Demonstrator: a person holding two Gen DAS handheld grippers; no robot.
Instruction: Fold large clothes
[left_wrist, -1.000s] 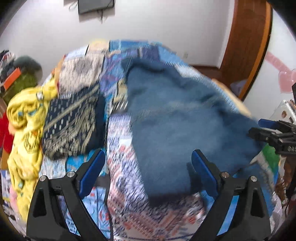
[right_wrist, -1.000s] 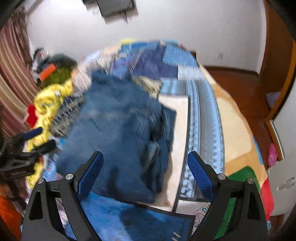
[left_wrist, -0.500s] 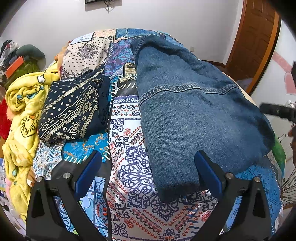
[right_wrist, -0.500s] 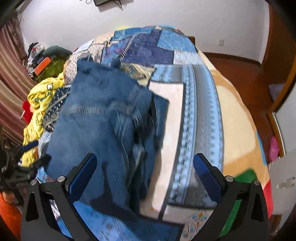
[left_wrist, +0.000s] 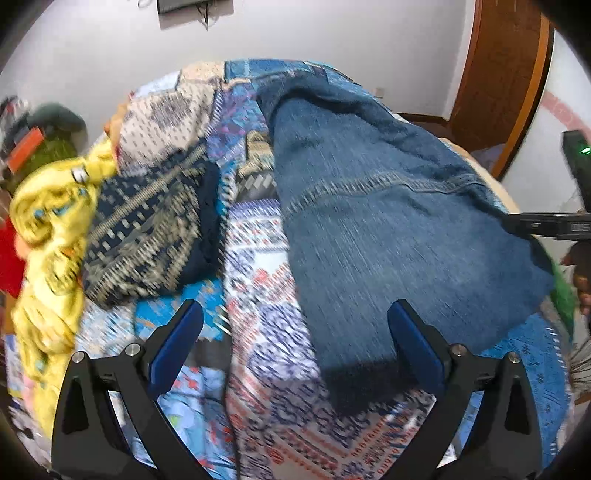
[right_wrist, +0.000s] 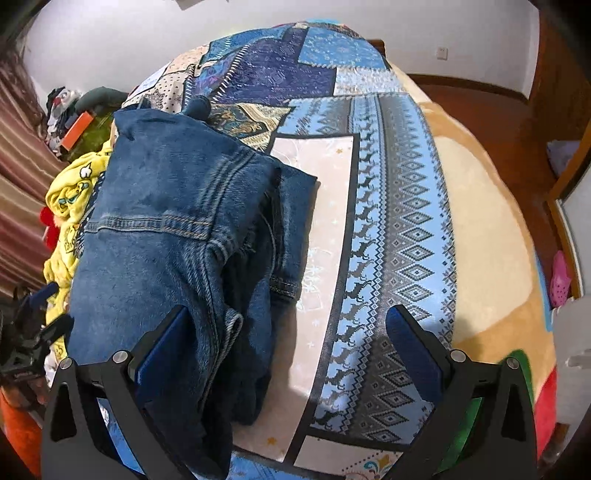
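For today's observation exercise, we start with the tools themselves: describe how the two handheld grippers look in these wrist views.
The left gripper and right gripper look alike: two black, angular jaws spread in a V, each lined inside with a flat blue pad. Silver round screw heads sit near the pad bases, and triangular cut-outs pierce the black frames. No cables, sleeves or markings show.

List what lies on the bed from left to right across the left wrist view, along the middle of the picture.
Yellow blanket → navy patterned folded cloth → patchwork bedspread → blue denim garment → the right hand-held gripper at the picture's edge.
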